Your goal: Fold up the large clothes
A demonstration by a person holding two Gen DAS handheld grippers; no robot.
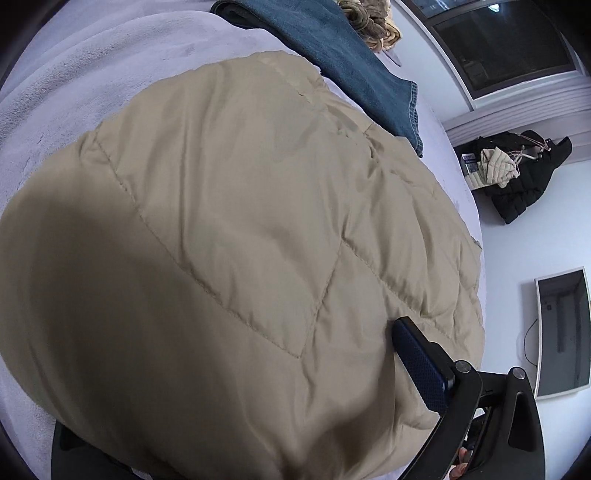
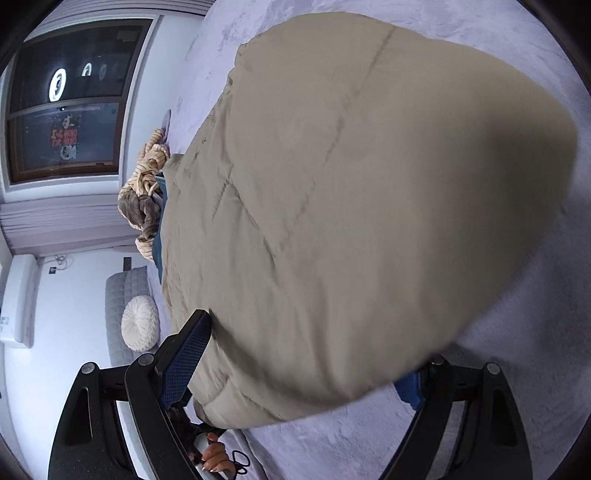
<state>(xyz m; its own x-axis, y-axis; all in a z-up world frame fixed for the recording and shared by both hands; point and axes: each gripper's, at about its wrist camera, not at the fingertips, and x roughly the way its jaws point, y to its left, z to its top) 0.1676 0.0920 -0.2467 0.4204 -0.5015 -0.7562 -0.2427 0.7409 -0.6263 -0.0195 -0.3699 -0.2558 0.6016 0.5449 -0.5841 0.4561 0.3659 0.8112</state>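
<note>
Left wrist view: big beige quilted puffer jacket fills most of the frame, bulging up over a pale lavender plush bed cover. Looks like a folded-over layer carried across the jacket body, judged as a mid-fold step. Left claw: only one blue-padded finger shows, lying against the jacket's near right side; the other finger is buried under fabric at the lower left. So the cloth sits between the fingers, and the grip looks wide and wrapped around thick padding, but whether the pads actually pinch cannot be told from here. Behind the jacket: folded dark blue denim garment and a tan striped fuzzy bundle, parked out of the way at the far edge of the bed. Black coat pile on the floor beyond.

Right wrist view: same jacket on the bed cover, near corner raised and blurred. Right claw stands very wide; left blue pad touches the jacket edge, right pad peeks from under the hanging fold. Jacket bulk lies between the jaws, judged a broad clasp on the folded layer. A person's fingers show at the handle below. Round white cushion sits off the bed.
</note>
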